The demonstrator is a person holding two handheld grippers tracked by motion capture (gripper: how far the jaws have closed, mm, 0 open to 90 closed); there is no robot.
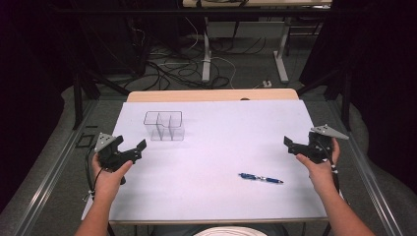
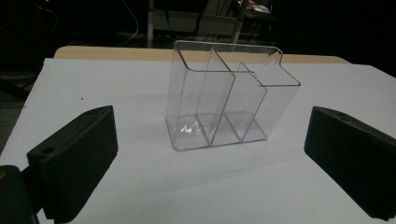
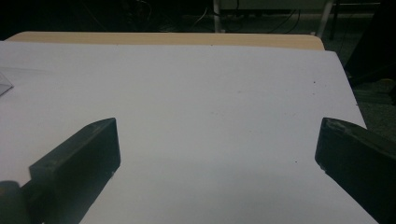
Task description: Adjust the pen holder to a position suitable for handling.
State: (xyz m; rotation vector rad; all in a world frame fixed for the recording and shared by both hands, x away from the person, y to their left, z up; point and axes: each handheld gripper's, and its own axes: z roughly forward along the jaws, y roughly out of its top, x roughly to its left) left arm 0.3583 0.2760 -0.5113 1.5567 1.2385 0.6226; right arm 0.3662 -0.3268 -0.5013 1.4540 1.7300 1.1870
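A clear plastic organizer (image 1: 164, 125) with three compartments stands upright on the white table top (image 1: 221, 147), left of centre toward the back. A blue pen (image 1: 260, 178) lies flat near the front right. My left gripper (image 1: 134, 150) is held just left of the organizer, open and empty. In the left gripper view the organizer (image 2: 224, 93) stands ahead of the wide-apart jaws of the left gripper (image 2: 211, 135), untouched. My right gripper (image 1: 294, 146) hovers near the right edge, above and to the right of the pen, open with nothing in it. In the right gripper view its own gripper (image 3: 217, 135) faces bare table.
The table's wooden back edge (image 1: 211, 95) shows beyond the white sheet. Cables and table legs (image 1: 206, 64) lie on the floor behind. Dark frame rails run along both sides. A corner of the organizer (image 3: 4, 84) peeks in at the left of the right gripper view.
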